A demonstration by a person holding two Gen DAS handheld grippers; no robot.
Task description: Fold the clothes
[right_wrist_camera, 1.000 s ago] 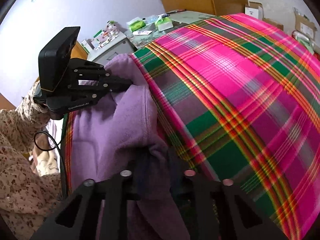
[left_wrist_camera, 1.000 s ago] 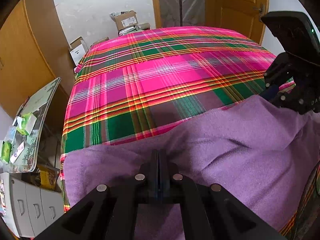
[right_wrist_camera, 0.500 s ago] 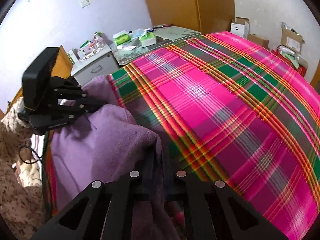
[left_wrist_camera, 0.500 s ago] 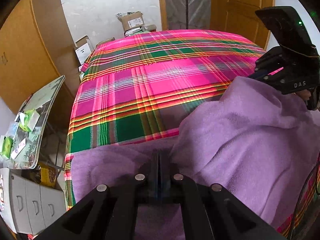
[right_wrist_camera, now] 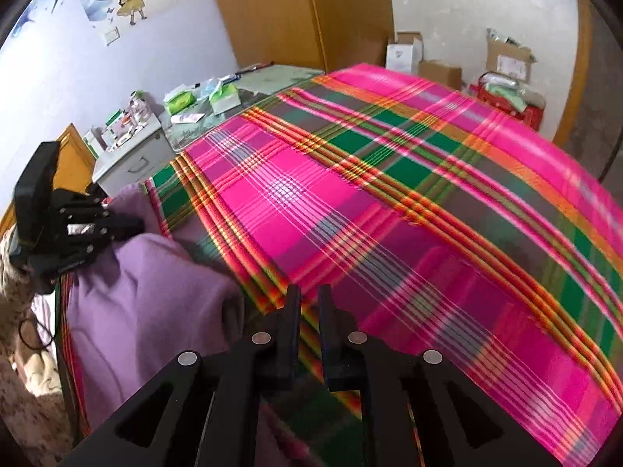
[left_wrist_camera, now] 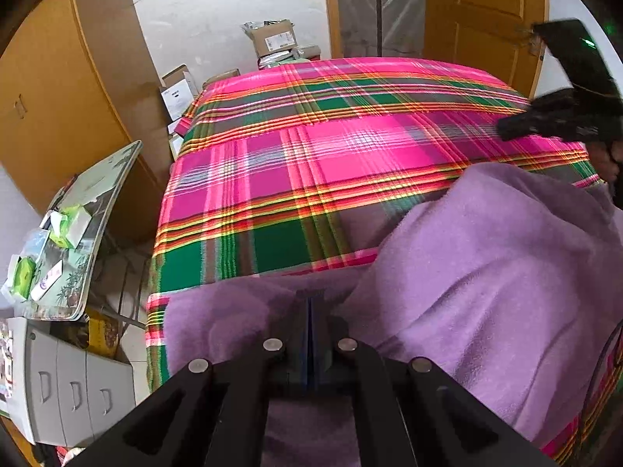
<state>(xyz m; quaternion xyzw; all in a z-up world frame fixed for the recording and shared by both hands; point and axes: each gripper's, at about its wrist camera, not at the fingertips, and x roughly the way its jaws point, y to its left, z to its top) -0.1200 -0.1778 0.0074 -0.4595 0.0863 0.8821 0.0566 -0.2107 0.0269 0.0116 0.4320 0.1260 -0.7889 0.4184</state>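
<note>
The left gripper is pinching the purple garment tight on the plaid bedspread; the right gripper is opening its fingers, nothing between them.

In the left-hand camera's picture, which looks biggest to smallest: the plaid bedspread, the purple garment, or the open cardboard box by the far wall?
1. Plaid bedspread, covering most of the bed.
2. Purple garment, though it lies close to the camera, which inflates it.
3. Cardboard box, clearly smallest, but also farthest away.
</note>
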